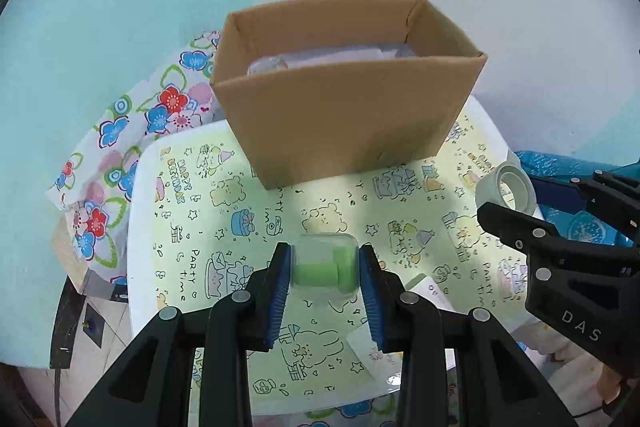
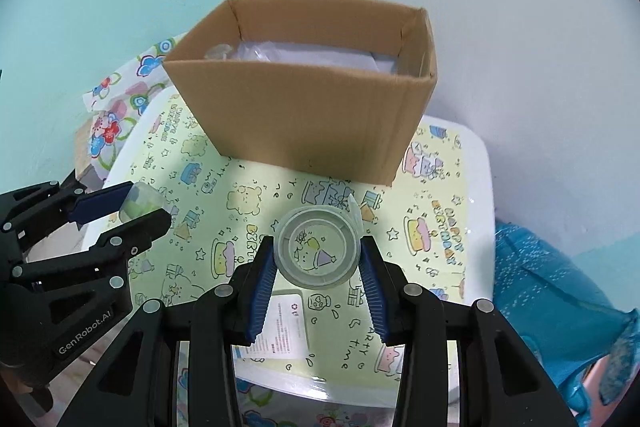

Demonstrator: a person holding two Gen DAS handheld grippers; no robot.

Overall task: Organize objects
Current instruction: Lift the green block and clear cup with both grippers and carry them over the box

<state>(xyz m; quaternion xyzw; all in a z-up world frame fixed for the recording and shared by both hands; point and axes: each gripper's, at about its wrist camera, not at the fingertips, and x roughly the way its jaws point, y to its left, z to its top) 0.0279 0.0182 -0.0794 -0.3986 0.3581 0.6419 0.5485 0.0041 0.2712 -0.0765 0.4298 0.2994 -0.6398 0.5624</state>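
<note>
A clear case with a green spool [image 1: 325,265] sits pinched between the left gripper [image 1: 325,281] pads. The right gripper [image 2: 318,281] clamps a clear tape roll [image 2: 318,251]. At twelve o'clock of both stands the open cardboard box [image 1: 348,107] on the patterned table [image 1: 224,211].

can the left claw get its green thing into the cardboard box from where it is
Probably yes. The left claw, shut on the clear case with a green insert, faces the cardboard box; its top is open and nothing lies between, though the claw must rise over the near wall.
</note>
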